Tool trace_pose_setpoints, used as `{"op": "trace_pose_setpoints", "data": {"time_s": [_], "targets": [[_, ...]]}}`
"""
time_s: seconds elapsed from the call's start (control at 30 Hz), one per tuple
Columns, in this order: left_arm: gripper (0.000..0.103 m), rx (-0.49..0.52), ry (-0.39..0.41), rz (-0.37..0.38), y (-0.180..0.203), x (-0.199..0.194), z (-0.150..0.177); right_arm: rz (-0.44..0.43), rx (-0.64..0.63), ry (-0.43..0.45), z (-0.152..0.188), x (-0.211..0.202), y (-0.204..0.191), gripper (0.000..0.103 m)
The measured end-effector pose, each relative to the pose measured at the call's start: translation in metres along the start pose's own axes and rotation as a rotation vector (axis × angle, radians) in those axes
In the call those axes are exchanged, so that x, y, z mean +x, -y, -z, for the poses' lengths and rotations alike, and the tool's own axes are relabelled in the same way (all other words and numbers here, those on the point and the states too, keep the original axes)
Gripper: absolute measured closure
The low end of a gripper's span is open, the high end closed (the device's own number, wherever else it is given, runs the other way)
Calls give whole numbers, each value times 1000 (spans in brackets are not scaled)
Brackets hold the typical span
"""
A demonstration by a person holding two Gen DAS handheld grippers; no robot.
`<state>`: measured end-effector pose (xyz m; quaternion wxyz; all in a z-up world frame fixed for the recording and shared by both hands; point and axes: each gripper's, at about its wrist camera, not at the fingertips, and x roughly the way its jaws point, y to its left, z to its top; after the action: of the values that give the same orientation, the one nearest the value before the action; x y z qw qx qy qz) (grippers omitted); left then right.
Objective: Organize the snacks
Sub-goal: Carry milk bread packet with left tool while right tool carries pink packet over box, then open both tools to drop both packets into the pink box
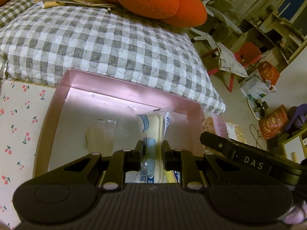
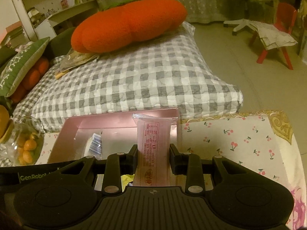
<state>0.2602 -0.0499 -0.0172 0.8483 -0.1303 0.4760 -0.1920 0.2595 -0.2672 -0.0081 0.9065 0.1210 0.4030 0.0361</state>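
Worktop (image 2: 239, 134): cherry-print cloth, carries the box.
Pink box (image 1: 63, 95): open-topped, likely the snacks' destination.
Right claw (image 2: 153, 151): clenched on pink snack packet (image 2: 153, 143), above the box.
Left claw (image 1: 152, 149): pinching white-blue snack packet (image 1: 153, 122), poised over the box.

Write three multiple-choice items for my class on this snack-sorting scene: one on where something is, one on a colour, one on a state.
1. Where is the pink box?
A. on the cherry-print cloth, in front of the checked cushion
B. on the red chair
C. on the floor

2. What colour is the packet in the right gripper?
A. green
B. pink
C. black

3. What is the left gripper doing?
A. hanging open, with nothing in it
B. resting on the orange pillow
C. gripping a blue-and-white snack packet

Answers: 1 A, the box sits on the cloth below the cushion. 2 B, its wrapper is pink with red print. 3 C, both fingers press the packet's sides.
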Motion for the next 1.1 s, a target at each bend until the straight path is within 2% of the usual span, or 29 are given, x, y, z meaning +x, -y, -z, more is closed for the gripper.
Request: {"op": "trace_pose_setpoints", "data": {"time_s": [0.23, 0.37, 0.43, 0.5, 0.57, 0.63, 0.9, 1.1], "targets": [[85, 17, 4, -21, 3, 5, 2, -2, 0, 10, 0, -1, 4, 69], [70, 1, 13, -14, 2, 4, 3, -9, 11, 12, 1, -4, 6, 68], [66, 3, 17, -11, 2, 2, 3, -3, 23, 14, 1, -6, 9, 60], [53, 7, 28, -13, 3, -2, 3, 0, 42, 21, 2, -9, 12, 46], [47, 10, 42, -9, 3, -8, 4, -2, 58, 26, 2, -13, 15, 43], [44, 6, 46, -4, 3, -13, 4, 3, 60, 27, 2, -17, 15, 41], [22, 21, 54, 6, 3, -42, 14, 4, 58, 51, 8, -46, 10, 22], [14, 33, 60, -8, 1, -61, 26, 4, 31, 58, 18, -68, -2, 18]]}}
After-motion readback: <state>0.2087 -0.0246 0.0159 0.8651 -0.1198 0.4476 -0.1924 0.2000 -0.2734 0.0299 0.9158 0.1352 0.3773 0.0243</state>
